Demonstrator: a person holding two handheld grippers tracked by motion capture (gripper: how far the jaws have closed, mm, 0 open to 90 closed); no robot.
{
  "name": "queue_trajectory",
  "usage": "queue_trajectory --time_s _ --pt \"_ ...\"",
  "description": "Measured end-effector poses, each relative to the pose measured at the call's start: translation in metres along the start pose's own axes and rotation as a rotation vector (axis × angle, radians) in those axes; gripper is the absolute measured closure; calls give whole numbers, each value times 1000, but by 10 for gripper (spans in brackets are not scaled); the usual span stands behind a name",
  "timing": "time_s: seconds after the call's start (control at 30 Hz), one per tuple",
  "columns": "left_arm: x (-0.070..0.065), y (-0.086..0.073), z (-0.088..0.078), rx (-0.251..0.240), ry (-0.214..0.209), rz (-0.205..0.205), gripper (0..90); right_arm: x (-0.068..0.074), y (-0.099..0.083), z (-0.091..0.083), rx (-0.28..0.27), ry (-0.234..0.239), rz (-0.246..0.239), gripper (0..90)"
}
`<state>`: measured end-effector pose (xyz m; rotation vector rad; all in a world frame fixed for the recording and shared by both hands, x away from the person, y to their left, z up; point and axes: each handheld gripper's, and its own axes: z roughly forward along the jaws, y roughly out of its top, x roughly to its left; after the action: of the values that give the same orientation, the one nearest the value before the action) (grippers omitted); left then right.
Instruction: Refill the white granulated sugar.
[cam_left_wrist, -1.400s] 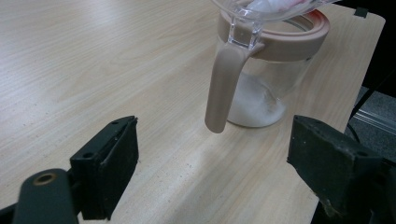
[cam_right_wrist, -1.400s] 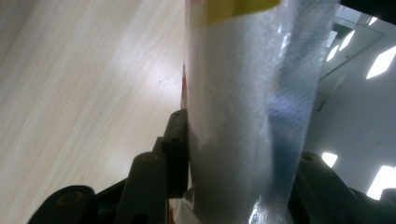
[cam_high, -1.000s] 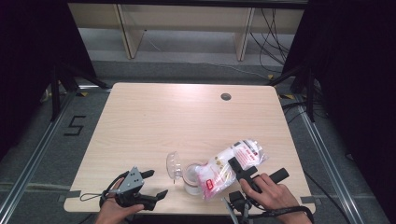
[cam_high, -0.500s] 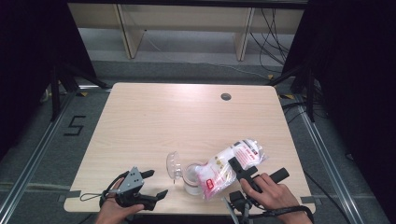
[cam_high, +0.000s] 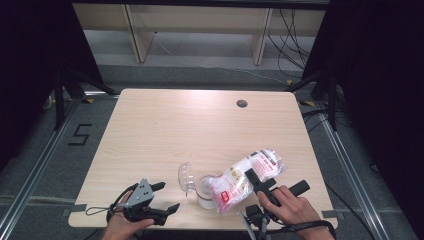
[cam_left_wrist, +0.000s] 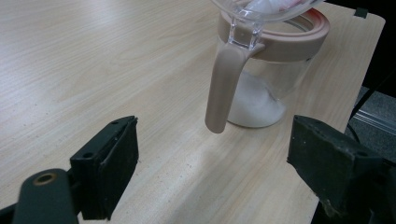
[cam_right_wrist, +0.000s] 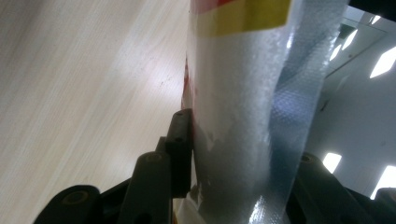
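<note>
Right gripper (cam_high: 256, 181): clamped on the bag, near right edge of the surface (cam_high: 165, 125). I hold it tilted so the bag's mouth dips leftward over the jar.

Left gripper (cam_high: 164, 196): jaws apart, nothing between them, resting at the near left. I judge it is parked there, facing the jar, ready to steady it.

Bag (cam_high: 247, 177): clear plastic, red and yellow label, white granules inside; lower end sits over the jar's opening, presumably for pouring.

Jar (cam_left_wrist: 271, 79): clear glass, pinkish rim, hinged lid (cam_high: 186, 176) swung open to the left; a little white powder lies at its bottom.
</note>
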<state>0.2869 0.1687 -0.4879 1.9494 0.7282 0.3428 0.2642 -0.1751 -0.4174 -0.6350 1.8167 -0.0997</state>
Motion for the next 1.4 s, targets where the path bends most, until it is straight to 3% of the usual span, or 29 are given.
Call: queue_trajectory --time_s 0.63,0.73,1.4 --pt "0 0 0 -6 -8 -11 159 1 0 1 -5 2 6 675" --pt "1 0 0 -11 -8 13 159 1 0 1 -4 5 8 678" --pt "1 0 0 -7 -8 17 159 -1 -1 0 -12 6 -2 691"
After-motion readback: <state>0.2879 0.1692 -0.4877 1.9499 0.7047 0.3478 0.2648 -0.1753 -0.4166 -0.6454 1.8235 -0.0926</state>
